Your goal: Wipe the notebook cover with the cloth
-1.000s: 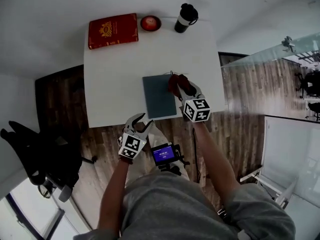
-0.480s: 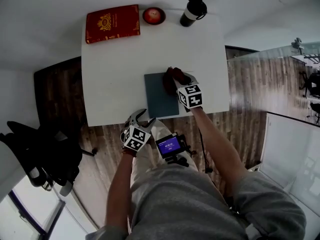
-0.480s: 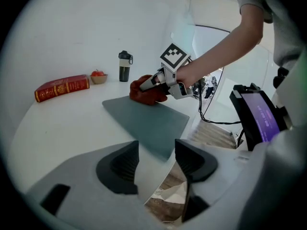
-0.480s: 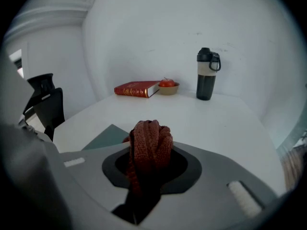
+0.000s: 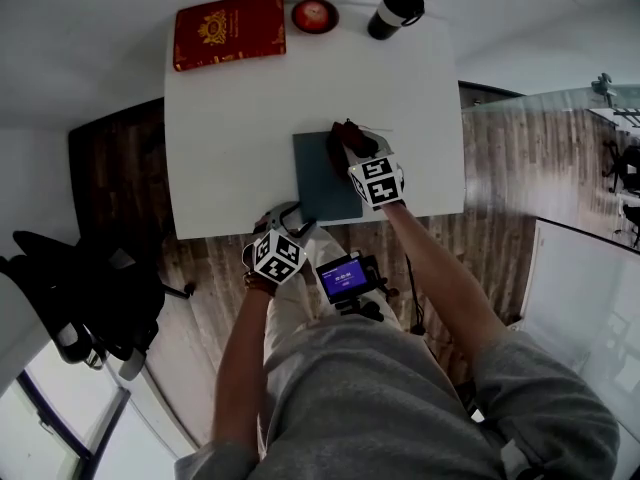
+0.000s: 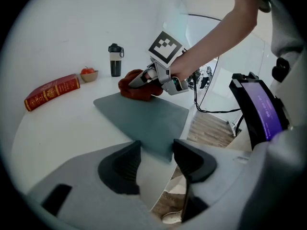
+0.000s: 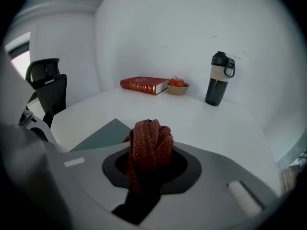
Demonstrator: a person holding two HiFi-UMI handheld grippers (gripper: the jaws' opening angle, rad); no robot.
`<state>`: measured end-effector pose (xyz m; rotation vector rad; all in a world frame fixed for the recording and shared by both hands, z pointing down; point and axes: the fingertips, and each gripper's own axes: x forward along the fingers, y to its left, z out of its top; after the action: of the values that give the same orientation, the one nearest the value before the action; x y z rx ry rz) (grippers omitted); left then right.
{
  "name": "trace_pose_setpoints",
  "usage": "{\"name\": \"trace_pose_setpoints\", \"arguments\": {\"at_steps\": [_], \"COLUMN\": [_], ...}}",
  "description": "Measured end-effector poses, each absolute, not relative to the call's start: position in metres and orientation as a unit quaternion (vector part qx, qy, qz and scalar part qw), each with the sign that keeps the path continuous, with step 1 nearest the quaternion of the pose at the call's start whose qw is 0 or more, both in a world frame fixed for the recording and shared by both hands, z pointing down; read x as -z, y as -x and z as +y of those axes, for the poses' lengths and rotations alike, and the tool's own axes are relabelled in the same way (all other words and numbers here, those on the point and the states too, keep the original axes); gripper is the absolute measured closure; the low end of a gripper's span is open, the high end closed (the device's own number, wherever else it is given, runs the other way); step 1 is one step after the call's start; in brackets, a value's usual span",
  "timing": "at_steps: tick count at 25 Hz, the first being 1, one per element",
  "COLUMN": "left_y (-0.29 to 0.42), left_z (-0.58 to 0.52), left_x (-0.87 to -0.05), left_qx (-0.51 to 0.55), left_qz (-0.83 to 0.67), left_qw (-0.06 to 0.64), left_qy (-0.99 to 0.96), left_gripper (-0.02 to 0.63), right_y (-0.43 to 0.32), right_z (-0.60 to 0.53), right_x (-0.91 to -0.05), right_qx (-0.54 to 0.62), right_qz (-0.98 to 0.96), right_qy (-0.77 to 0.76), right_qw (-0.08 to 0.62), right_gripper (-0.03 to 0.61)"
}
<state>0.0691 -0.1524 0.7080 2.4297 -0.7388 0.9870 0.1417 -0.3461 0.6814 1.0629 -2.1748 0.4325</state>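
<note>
A grey-blue notebook [image 5: 318, 183] lies flat near the front edge of the white table [image 5: 230, 138]. My right gripper [image 5: 352, 153] is shut on a bunched red-brown cloth [image 5: 350, 140], which rests at the notebook's far right corner. In the right gripper view the cloth [image 7: 151, 143] fills the jaws, with the notebook [image 7: 103, 135] just to its left. My left gripper [image 5: 285, 216] hovers at the table's front edge by the notebook's near left corner. In the left gripper view its jaws [image 6: 157, 159] stand open and empty after just closing slightly, and the notebook [image 6: 144, 116] lies beyond them.
At the table's far edge sit a red book [image 5: 229, 30], a small bowl with a red fruit [image 5: 314, 15] and a black bottle [image 5: 395, 8]. A device with a lit screen [image 5: 345, 278] stands between my arms. A black chair [image 5: 80, 298] is at the left.
Both grippers have come down. The right one has brought the cloth onto the notebook's far right part. The left one has moved in to the table's front edge.
</note>
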Motion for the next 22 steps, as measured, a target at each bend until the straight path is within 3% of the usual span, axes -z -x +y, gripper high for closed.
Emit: {"name": "trace_pose_setpoints", "arguments": {"at_steps": [15,22], "left_y": [-0.069,-0.069], "left_z": [-0.153,-0.152], "left_x": [-0.708,-0.709], "left_qx": [-0.358,-0.363], "left_qz": [-0.26,-0.262], "left_qw": [0.219,0.221], "left_qy": [-0.87,-0.867], "left_gripper": [0.399,0.399], "right_y": [-0.129,-0.112], "right_z": [-0.344,-0.342], "right_x": [-0.683,-0.687], "right_qx": [-0.203,-0.174], "right_qz": [-0.836,-0.829], "right_qy": [-0.39,-0.372], "right_qw": [0.327,0.38], "right_gripper": [0.491,0.491]}}
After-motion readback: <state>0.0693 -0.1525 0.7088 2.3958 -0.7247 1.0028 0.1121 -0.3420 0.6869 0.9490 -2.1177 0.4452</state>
